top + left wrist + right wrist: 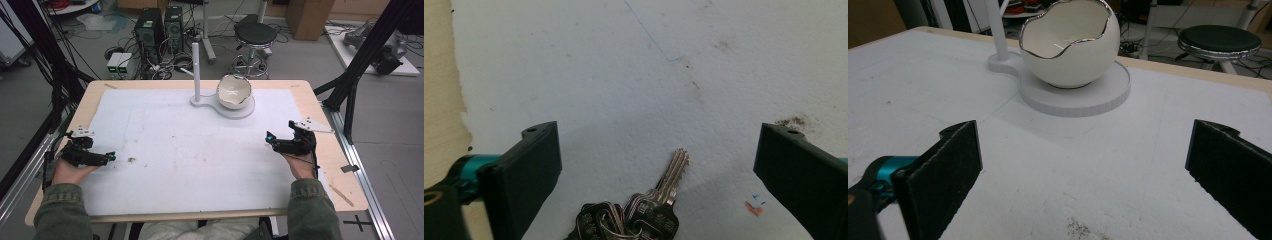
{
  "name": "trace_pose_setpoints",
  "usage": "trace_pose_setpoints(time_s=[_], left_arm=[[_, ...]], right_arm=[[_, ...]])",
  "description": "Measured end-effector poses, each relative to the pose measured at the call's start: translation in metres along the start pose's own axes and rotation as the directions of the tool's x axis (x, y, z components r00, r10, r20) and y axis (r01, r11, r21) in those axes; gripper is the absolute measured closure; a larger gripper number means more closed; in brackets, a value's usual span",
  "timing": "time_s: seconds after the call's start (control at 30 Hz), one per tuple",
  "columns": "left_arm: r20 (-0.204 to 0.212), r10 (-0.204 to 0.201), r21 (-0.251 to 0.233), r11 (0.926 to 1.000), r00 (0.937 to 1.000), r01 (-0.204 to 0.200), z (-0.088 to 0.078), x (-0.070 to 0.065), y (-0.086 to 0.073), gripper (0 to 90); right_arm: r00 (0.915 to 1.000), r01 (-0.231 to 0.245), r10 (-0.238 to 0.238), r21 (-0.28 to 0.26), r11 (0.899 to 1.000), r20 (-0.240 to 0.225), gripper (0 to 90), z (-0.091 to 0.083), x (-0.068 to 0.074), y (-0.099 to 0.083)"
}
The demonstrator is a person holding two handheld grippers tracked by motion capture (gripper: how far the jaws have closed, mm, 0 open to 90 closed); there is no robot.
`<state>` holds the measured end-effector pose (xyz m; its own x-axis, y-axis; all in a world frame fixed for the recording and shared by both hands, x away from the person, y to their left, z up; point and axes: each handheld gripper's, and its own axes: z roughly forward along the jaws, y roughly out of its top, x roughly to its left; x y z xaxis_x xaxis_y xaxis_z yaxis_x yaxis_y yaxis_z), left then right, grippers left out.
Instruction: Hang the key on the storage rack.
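- A bunch of silver metal keys with dark plastic heads (639,212) lies flat on the white foam sheet (624,75) that covers the wooden counter (327,150), between the two black jaws of the left tool (656,165) and close in front of its camera.
- One key blade is fully visible; its long axis runs away from the left tool, tip pointing forward and slightly to the right, and the heads gather at a wire ring nearest the tool.
- At least two dark heads show; the bottom edge cuts off the rest.
- The left tool's jaws stand spread wide, touching nothing.
- The right tool (1083,165) is also spread wide and holds nothing.
- One white egg-shaped bowl with a silver jagged rim (1070,42) sits on a round white stand (1108,97) well ahead of the right tool.
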<state>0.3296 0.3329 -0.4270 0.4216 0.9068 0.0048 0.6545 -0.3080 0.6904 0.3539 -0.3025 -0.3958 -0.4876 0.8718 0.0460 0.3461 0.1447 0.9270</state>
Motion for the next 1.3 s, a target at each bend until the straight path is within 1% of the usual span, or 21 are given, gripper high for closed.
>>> trace_pose_setpoints(time_s=[0.03,0.07,0.17,0.33,0.47,0.5,0.6,0.73,0.83,0.87,0.9,0.97,1.0,1.03,1.07,1.1,1.17,1.2,1.23,1.27,1.3], left_arm=[[0.005,0.003,0.005,1.0,1.0,-0.003,0.0004,-0.0007,-0.0004,9.8],[0.004,0.015,0.013,0.9998,0.9999,-0.015,0.0007,-0.0008,-0.0007,12.0],[-0.007,0.029,0.031,0.9991,0.9996,-0.028,0.0018,-0.0009,-0.002,15.2],[-0.002,0.024,0.032,0.9992,0.9997,-0.024,0.0015,-0.0003,-0.0026,22.1],[-0.011,0.038,0.059,0.9976,0.9992,-0.037,0.0037,-0.0017,-0.0032,27.2],[-0.013,0.049,0.067,0.9966,0.9987,-0.048,0.0042,-0.0018,-0.0032,28.6],[-0.009,0.048,0.073,0.9962,0.9988,-0.048,0.0055,-0.0026,-0.0036,33.1],[-0.016,0.064,0.078,0.995,0.9978,-0.062,0.0054,-0.0029,-0.0036,39.2],[-0.012,0.064,0.078,0.995,0.9979,-0.063,0.0049,-0.0027,-0.0036,43.1],[-0.015,0.055,0.075,0.9957,0.9984,-0.054,0.0052,-0.0031,-0.0039,44.7],[-0.013,0.059,0.08,0.9951,0.9982,-0.058,0.0049,-0.0023,-0.0037,46.8],[-0.016,0.054,0.081,0.9953,0.9984,-0.053,0.0054,-0.0021,-0.0041,50.4],[-0.013,0.055,0.091,0.9944,0.9984,-0.054,0.0054,-0.0015,-0.0042,51.7],[-0.012,0.052,0.094,0.9943,0.9986,-0.051,0.0059,-0.0014,-0.0048,54.3],[-0.001,0.042,0.09,0.995,0.9991,-0.042,0.0061,-0.0011,-0.0053,56.4],[0.012,0.046,0.092,0.9947,0.9989,-0.046,0.0055,-0.0009,-0.0054,59.7],[0.039,0.055,0.088,0.9944,0.9977,-0.059,0.0055,-0.0016,-0.0056,70.6],[0.044,0.062,0.088,0.994,0.9971,-0.065,0.0054,-0.0018,-0.0056,76.0],[0.044,0.06,0.089,0.994,0.9972,-0.064,0.0053,-0.0015,-0.0055,79.1],[0.048,0.048,0.086,0.9949,0.9977,-0.052,0.0049,-0.0007,-0.0056,79.6],[0.051,0.037,0.088,0.9953,0.998,-0.042,0.0048,0.0009,-0.0059,82.5]], right_arm=[[1.0,0.001,-0.001,0.0,1.0,0.001,0.5,0.0001,0.0,0.0],[1.0,0.004,-0.004,0.0,1.0,0.003,0.5,0.0003,-0.0002,-0.0001],[1.0,0.0,0.0,0.008,1.0,0.003,0.5,0.0004,0.0001,-0.0005],[1.0,-0.003,0.003,0.011,1.0,0.004,0.5,0.0003,0.0001,-0.0008],[1.0,0.0,0.0,0.011,1.0,0.009,0.5,0.0005,-0.0005,-0.0013],[0.9999,-0.004,0.003,0.012,1.0,0.01,0.5,0.0003,-0.0004,-0.0013],[0.9999,-0.004,0.004,0.011,1.0,0.012,0.5,0.0,-0.0012,-0.0014],[0.9999,-0.002,0.002,0.012,1.0,0.012,0.5,0.0002,-0.0012,-0.0016],[0.9999,-0.003,0.003,0.01,1.0,0.013,0.5,0.0002,-0.0013,-0.0017],[0.9999,-0.003,0.003,0.011,1.0,0.013,0.5,0.0001,-0.0015,-0.0016],[0.9999,-0.005,0.005,0.01,1.0,0.015,0.5,0.0,-0.0015,-0.0017],[0.9999,-0.006,0.006,0.009,1.0,0.013,0.5,-0.0001,-0.0015,-0.0017],[0.9999,-0.006,0.005,0.009,1.0,0.013,0.5,0.0,-0.0016,-0.0017],[0.9999,-0.005,0.005,0.009,1.0,0.014,0.5,0.0,-0.0016,-0.0017],[0.9999,-0.005,0.005,0.009,1.0,0.013,0.5,0.0,-0.0015,-0.0017],[0.9999,-0.005,0.004,0.008,1.0,0.014,0.5,0.0,-0.0015,-0.0017],[0.9999,-0.004,0.004,0.008,1.0,0.015,0.5,-0.0001,-0.0015,-0.0016],[0.9999,-0.006,0.006,0.008,1.0,0.014,0.5,-0.0002,-0.0015,-0.0016],[0.9999,-0.005,0.005,0.007,1.0,0.015,0.5,-0.0001,-0.0015,-0.0017],[0.9999,-0.006,0.006,0.008,1.0,0.014,0.5,-0.0002,-0.0014,-0.0016],[0.9999,-0.002,0.002,0.008,1.0,0.015,0.5,-0.0001,-0.0014,-0.0017]])
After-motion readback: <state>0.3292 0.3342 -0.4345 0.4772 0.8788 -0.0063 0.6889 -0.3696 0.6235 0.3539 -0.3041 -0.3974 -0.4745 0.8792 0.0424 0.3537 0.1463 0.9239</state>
